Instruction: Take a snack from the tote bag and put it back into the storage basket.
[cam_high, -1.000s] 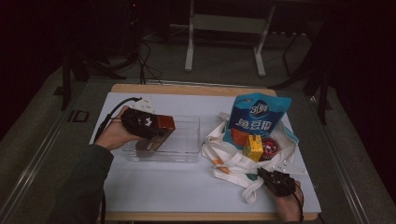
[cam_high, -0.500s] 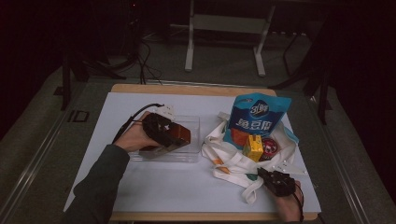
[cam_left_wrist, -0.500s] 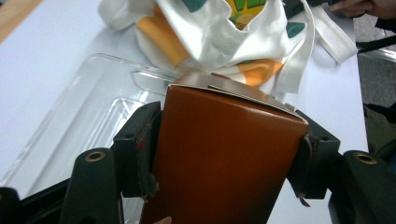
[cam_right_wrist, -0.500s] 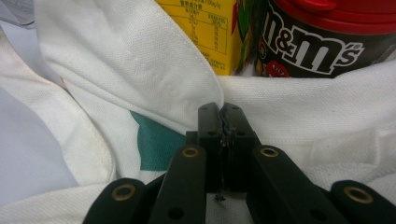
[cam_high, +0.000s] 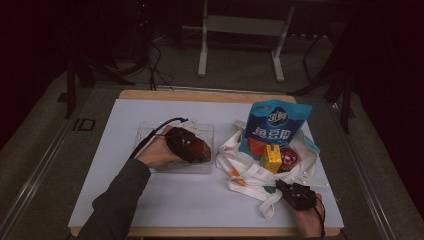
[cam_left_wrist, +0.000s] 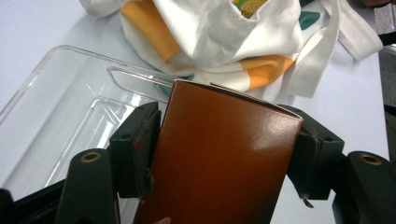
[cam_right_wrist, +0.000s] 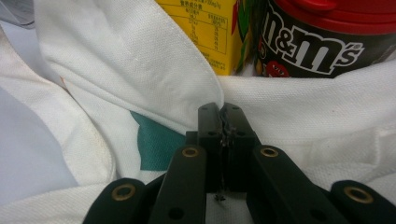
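Note:
A brown carton (cam_left_wrist: 219, 158) stands askew between the jaws of my left gripper (cam_left_wrist: 229, 135), low over the right end of a clear plastic tray (cam_left_wrist: 70, 107). Those jaws have just been opening; the carton is still between them, with a thin gap at its lower right side. In the high view the left gripper (cam_high: 192, 150) and the brown carton (cam_high: 202, 148) sit at the tray (cam_high: 150, 131). My right gripper (cam_right_wrist: 224, 122) is shut on a fold of the white cloth bag (cam_right_wrist: 140, 60); in the high view this gripper (cam_high: 286, 188) is at the bag's (cam_high: 245, 172) near edge.
A blue snack pouch (cam_high: 275, 127) stands upright in the bag, with a yellow drink carton (cam_high: 271, 157) and a red-lidded M&M's tub (cam_high: 289, 157) in front of it. The bag's straps (cam_high: 267, 205) trail toward the table's front edge.
My left hand has carried the brown carton rightward and down along the tray toward the bag. The right gripper has stayed on the bag.

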